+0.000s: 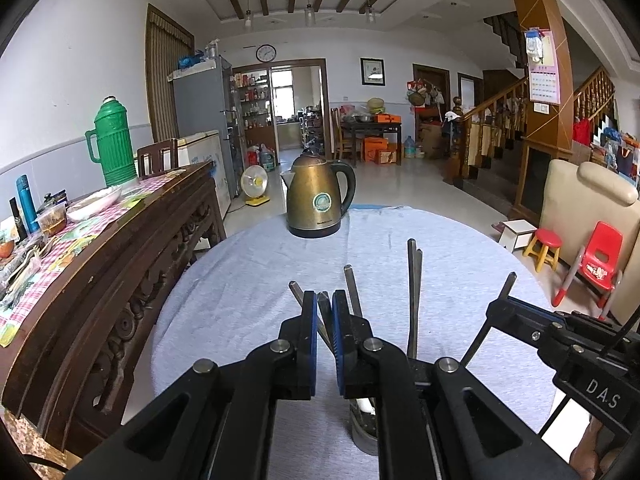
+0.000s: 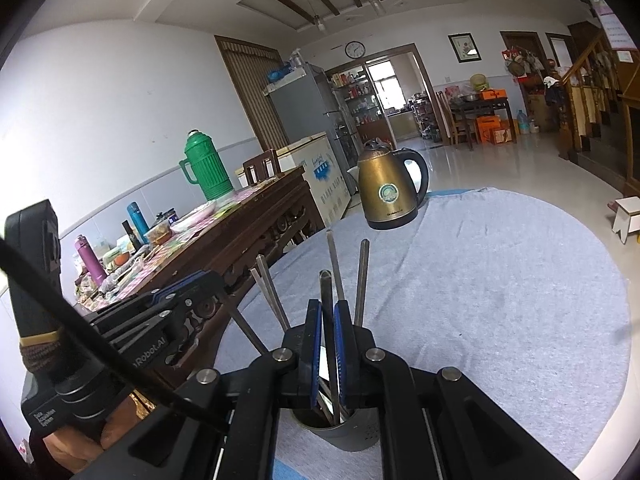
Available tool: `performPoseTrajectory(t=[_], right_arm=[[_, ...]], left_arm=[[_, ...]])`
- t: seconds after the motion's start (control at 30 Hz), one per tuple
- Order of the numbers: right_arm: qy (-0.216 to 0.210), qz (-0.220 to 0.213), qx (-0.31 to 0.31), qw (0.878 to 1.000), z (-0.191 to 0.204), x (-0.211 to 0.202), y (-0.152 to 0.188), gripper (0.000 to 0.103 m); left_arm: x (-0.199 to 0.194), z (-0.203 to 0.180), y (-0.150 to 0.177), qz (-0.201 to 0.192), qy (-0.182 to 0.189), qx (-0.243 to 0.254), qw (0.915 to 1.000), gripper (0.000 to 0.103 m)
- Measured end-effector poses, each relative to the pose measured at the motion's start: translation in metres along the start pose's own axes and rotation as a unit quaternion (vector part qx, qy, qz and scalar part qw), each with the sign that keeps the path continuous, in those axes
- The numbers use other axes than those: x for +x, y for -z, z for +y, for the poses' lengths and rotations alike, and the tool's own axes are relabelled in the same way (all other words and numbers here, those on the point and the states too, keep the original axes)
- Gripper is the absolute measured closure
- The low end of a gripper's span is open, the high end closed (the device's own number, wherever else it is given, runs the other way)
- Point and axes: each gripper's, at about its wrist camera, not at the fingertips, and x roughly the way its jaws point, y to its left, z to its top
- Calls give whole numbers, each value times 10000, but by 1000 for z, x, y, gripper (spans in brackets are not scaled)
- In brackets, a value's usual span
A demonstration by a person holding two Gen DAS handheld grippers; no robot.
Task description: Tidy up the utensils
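While each hand-held gripper is clenching an upright utensil handle, left (image 1: 325, 307) and right (image 2: 328, 312), the utensils (image 2: 335, 268) are already standing in the grey cup (image 2: 352, 432) on the surface (image 2: 500, 280); little seems left.

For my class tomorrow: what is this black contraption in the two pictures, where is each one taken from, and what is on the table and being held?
No robot here: a person holds a hand-operated claw in each hand, each with a fisheye camera looking along its two fingers.

One picture is from the left claw, with the right claw entering at the lower right. The other is from the right claw, with the left claw at its left.

A round table with a pale cloth carries a brass-coloured kettle and a grey utensil cup holding metal utensil handles.

Each claw is closed on one handle: the left claw's handle, the right claw's handle.
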Motion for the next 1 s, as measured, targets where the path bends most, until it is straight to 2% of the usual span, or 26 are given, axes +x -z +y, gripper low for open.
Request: performPoseTrajectory(t=[0.3,0.4,0.43,0.47,0.5,0.53,0.57,0.67,0.73,1.0], right_arm=[[-45,20,43,10000,-1,3,0,95],[-103,30,49,9999,1,7,-3,94],[-144,14,70,9999,1,7,-4,88],[-175,-11,87,9998,1,7,-5,78],[-199,-57,98,9997,2,6,-7,70],[-214,-108,107,9997,3,5,-8,53],[-247,-218,118,9994,4,2,-9,39],[-322,-499,9,9982,7,-9,-10,38],[-219,-598,-71,9979,9,-14,-11,38],[-75,-693,171,9974,-8,-23,-14,38]], left_arm=[[7,2,2,139,-12,-37,9999,94],[8,3,1,134,-16,-55,9999,81],[7,3,2,120,-22,-68,9999,71],[7,4,1,95,-28,-86,9999,63],[6,6,1,49,-32,-109,9999,60],[5,6,1,17,-35,-122,9999,56],[5,8,1,0,-41,-133,9999,52],[4,10,1,-58,-81,-183,9998,44],[5,12,0,-63,-122,-219,9997,41],[4,16,0,-81,-280,-252,9993,31]])
